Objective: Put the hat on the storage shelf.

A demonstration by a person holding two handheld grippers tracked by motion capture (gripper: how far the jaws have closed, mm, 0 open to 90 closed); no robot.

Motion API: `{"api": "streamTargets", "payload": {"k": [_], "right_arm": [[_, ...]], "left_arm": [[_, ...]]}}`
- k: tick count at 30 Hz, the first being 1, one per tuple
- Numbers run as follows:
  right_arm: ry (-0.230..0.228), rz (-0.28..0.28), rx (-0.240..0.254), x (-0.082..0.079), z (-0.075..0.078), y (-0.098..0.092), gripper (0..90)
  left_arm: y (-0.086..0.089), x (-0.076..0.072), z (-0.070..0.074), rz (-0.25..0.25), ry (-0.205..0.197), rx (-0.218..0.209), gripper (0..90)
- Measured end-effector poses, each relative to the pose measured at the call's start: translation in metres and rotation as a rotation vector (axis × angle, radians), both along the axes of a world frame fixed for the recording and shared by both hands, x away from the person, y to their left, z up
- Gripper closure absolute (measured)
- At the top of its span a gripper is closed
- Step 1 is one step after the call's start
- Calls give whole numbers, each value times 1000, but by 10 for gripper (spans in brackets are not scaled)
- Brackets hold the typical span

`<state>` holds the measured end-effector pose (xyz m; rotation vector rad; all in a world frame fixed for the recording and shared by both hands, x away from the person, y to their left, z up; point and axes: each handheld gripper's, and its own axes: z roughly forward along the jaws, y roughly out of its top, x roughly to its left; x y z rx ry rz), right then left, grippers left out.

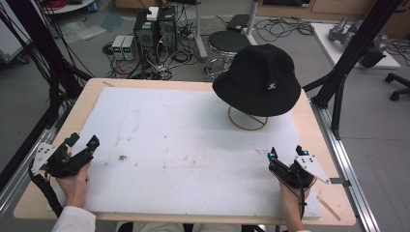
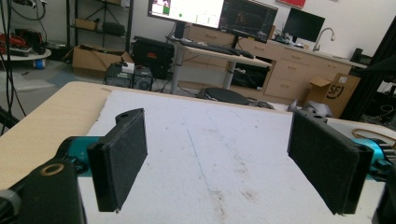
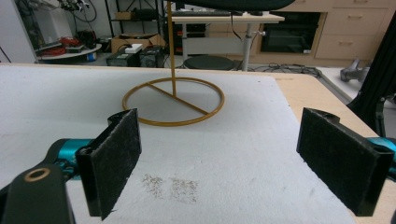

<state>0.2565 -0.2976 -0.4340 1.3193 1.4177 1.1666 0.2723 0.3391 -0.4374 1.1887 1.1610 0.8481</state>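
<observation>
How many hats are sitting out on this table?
1: a black bucket hat on a gold wire stand at the table's far right, ahead of the right gripper.

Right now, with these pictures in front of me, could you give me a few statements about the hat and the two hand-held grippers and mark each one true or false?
1. The black hat sits on a gold wire stand. True.
2. The right hand-held gripper is clamped on the hat's brim. False: its jaws are wide apart with nothing between them, near the table's front edge.
3. The left hand-held gripper is open and holds nothing. True.
4. The hat lies flat on the white mat. False: it is raised above the mat on the stand's post.
5. The stand's base is a ring resting on the mat. True.
</observation>
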Motion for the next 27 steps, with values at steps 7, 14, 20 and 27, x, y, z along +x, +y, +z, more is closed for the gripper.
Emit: {"api": "streamTargets", "payload": {"k": [7, 14, 20, 27], "right_arm": [[12, 3, 9, 1, -1, 0, 131], [18, 5, 20, 0, -2, -1, 131], [18, 6, 26, 0, -2, -2, 131], [29, 10, 25, 0, -2, -2, 131]], "left_arm": [[1, 0, 0, 0, 1, -2, 201], [0, 0, 0, -3, 2, -3, 201], [1, 1, -1, -3, 6, -4, 202], [2, 1, -1, -4, 9, -11, 201]]}}
